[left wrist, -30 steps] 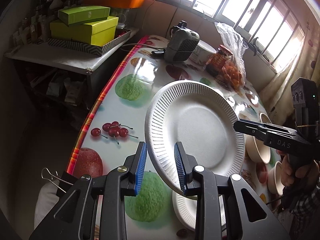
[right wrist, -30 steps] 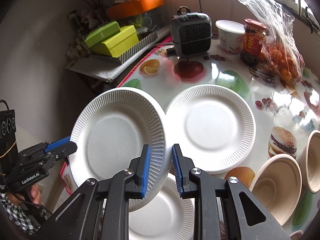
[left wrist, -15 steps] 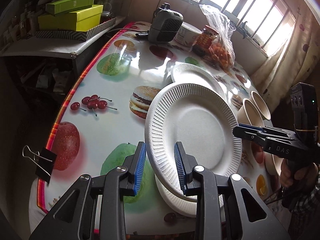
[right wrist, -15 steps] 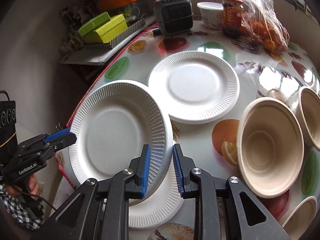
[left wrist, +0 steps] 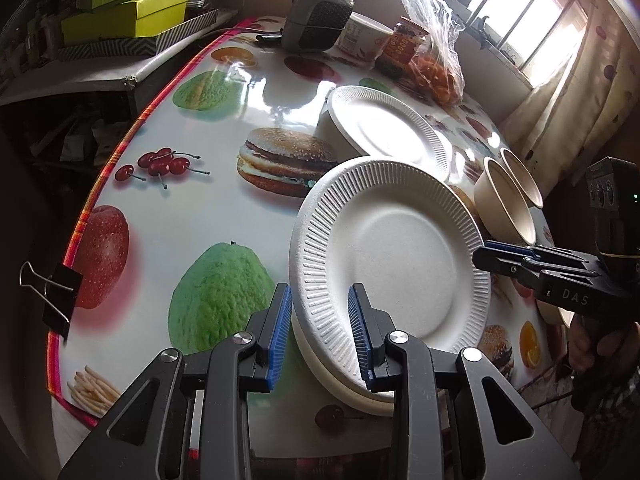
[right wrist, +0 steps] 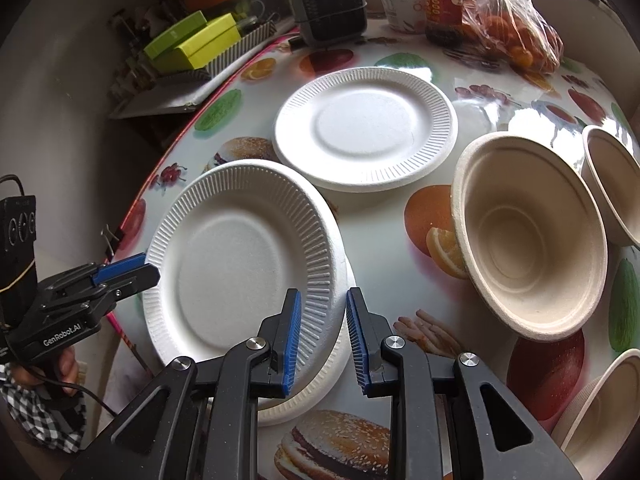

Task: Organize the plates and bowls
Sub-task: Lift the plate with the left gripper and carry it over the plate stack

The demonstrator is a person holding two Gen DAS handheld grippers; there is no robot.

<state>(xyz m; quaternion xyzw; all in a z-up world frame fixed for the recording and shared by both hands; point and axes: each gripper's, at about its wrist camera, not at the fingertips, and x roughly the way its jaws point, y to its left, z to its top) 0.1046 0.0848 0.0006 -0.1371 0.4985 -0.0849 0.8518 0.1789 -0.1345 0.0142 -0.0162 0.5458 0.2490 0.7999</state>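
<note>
A white ribbed paper plate (left wrist: pixel 394 256) (right wrist: pixel 240 260) rests on top of a second white plate (left wrist: pixel 344 384) (right wrist: pixel 320 384) near the table's front edge. My left gripper (left wrist: pixel 320 332) straddles its rim on one side, jaws open around it. My right gripper (right wrist: pixel 322 336) straddles the opposite rim, jaws also open. Each gripper shows in the other's view, the right (left wrist: pixel 520 256) and the left (right wrist: pixel 124 268). A third white plate (right wrist: pixel 366 128) (left wrist: pixel 384 128) lies flat farther back. Beige bowls (right wrist: pixel 528 232) (left wrist: pixel 506 200) stand to the right.
The fruit-print table (left wrist: pixel 224 208) has a black binder clip (left wrist: pixel 56 292) on its left edge. A grey heater (right wrist: pixel 328 8), white tub (right wrist: pixel 402 6), red jar (right wrist: pixel 442 6) and bag of oranges (right wrist: pixel 516 36) stand at the back. Green boxes (left wrist: pixel 128 8) sit on a side shelf.
Both grippers lowered the tilted plate onto the plate lying near the table's front. Both pairs of jaws have opened wider around its rim.
</note>
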